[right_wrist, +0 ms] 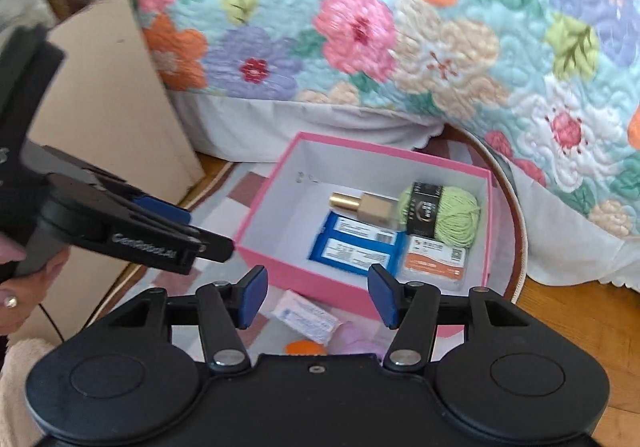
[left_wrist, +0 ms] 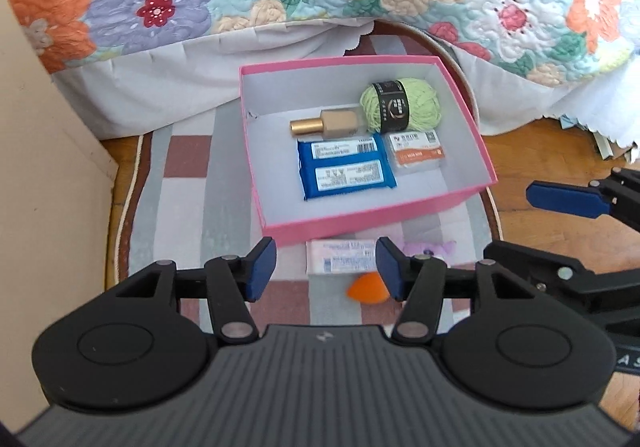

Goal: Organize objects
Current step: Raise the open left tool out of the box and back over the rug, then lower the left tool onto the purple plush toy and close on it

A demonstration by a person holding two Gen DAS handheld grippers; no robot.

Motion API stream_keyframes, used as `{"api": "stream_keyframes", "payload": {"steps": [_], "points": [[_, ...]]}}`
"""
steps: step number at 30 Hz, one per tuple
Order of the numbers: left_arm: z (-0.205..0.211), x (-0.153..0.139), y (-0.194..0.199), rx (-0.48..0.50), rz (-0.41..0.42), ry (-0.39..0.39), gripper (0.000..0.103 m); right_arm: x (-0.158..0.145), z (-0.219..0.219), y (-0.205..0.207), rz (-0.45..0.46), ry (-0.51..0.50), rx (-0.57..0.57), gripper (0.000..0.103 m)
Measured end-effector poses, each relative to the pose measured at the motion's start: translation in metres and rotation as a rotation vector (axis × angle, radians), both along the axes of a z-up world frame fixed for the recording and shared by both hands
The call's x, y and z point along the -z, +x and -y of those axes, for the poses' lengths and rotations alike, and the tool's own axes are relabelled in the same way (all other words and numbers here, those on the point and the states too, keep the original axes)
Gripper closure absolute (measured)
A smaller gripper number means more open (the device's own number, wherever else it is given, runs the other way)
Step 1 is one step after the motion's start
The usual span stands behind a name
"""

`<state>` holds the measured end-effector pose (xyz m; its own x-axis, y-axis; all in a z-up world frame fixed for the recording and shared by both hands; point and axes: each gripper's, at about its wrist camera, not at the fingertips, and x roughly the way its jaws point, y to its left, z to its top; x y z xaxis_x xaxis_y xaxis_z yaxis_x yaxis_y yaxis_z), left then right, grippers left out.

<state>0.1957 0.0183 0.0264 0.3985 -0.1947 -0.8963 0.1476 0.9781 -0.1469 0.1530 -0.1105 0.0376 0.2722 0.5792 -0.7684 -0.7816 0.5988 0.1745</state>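
Ahead of my left gripper [left_wrist: 327, 267] sits the box [left_wrist: 280, 225] holding yarn [left_wrist: 400, 105], bottle [left_wrist: 326, 123] and packets [left_wrist: 346, 169]; a sponge [left_wrist: 363, 289] lies between box and gripper.

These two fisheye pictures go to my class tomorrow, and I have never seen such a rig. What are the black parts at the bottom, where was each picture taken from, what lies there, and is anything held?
No robot here: a person holds a two-finger gripper in each hand, with a camera on each looking along the fingers. One picture looks past the left gripper, the other past the right gripper. Both are open and hold nothing.

On a checked mat beside a bed stands an open pink box. Inside lie green yarn, a gold-capped bottle, two blue packets and an orange-and-white packet. In front of the box, outside it, lie a pale packet, a small orange piece and something purple.
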Motion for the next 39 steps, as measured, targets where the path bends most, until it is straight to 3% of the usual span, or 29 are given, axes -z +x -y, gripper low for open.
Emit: {"api": "stream_keyframes", "payload": {"steps": [12,20,28,39], "points": [[0.002,-0.036,-0.061,0.057,0.025,0.031,0.04,-0.015,0.026,-0.052,0.021,-0.011,-0.055,0.04],[0.014,-0.039,-0.101,0.113,0.034,0.059,0.033,-0.009,0.049,-0.075,-0.009,-0.007,-0.108,0.034],[0.027,-0.013,-0.118,0.144,0.001,0.039,0.022,0.023,0.069,-0.087,-0.017,0.005,-0.103,0.031],[0.041,0.038,-0.11,0.108,0.018,0.008,0.022,0.082,0.08,-0.081,-0.036,0.031,-0.039,0.031]]}}
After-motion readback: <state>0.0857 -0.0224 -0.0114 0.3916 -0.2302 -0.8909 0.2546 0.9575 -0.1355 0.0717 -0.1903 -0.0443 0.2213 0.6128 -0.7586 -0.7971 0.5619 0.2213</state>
